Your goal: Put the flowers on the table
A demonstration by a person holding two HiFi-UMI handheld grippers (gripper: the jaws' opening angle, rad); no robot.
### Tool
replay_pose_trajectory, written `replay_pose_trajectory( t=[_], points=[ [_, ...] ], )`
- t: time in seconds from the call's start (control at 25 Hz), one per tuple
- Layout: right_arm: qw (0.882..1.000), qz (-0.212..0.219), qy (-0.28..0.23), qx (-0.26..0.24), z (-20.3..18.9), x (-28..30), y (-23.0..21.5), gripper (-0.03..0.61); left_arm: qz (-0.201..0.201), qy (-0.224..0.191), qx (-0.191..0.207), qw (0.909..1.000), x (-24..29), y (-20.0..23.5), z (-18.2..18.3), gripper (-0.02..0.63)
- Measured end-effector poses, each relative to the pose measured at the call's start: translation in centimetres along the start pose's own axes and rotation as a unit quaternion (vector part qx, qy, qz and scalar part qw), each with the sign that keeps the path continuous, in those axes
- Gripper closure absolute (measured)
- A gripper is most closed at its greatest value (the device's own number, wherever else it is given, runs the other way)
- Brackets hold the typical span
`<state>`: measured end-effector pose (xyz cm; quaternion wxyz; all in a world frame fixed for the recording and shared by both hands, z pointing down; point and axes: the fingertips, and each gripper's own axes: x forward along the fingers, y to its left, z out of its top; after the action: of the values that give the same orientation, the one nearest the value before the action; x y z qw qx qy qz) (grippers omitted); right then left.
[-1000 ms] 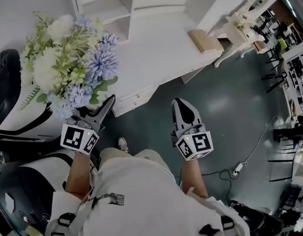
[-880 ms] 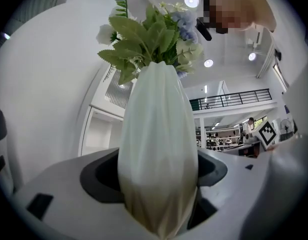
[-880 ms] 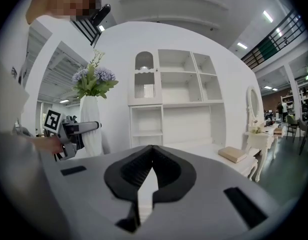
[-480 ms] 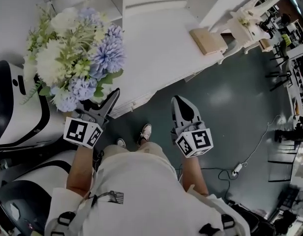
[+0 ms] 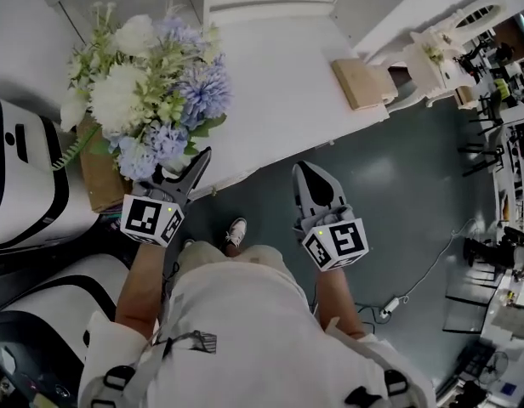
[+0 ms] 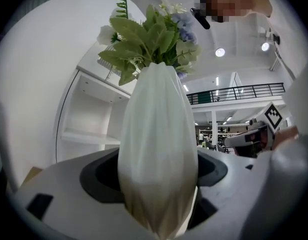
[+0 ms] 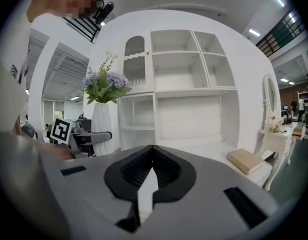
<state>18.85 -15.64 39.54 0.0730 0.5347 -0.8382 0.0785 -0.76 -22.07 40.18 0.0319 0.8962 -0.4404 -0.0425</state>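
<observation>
At the bench's near edge, flowers (image 5: 147, 83) not yet set down

We gripped the vase (image 6: 156, 149) of flowers in the left hand-held gripper (image 5: 175, 177), off the bench (image 5: 279, 83). The right hand-held gripper (image 5: 306, 177) was closed and empty. Setting the vase down was left.

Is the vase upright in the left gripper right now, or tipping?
Upright. In the right gripper view the white vase stands parallel to the shelf uprights, flowers on top, left gripper clamped low on it.
</observation>
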Motion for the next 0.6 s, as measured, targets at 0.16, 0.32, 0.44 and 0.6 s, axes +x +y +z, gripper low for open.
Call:
replay_pose_trajectory(
  t=[0.16, 0.32, 0.44, 0.6],
  points=[
    [1.0, 0.006, 0.019, -0.002, 0.5, -0.7, 1.3, 0.569, 0.014, 0.01, 0.004, 0.9998, -0.6, 0.7, -0.4, 0.224],
    [0.999, 0.017, 0.03, -0.015, 0.4, -0.5, 2.6, 0.569, 0.016, 0.015, 0.008, 0.9997, -0.6, 1.3, -1.3, 0.224],
    [0.999, 0.026, 0.036, -0.025, -0.1, 0.1, 3.9, 0.569, 0.019, 0.018, 0.012, 0.9996, -0.7, 2.2, -2.5, 0.224],
    [0.999, 0.03, 0.041, -0.021, 0.1, 0.4, 5.3, 0.569, 0.018, 0.027, 0.02, 0.9993, -0.9, 3.0, -3.2, 0.224]
  ],
)
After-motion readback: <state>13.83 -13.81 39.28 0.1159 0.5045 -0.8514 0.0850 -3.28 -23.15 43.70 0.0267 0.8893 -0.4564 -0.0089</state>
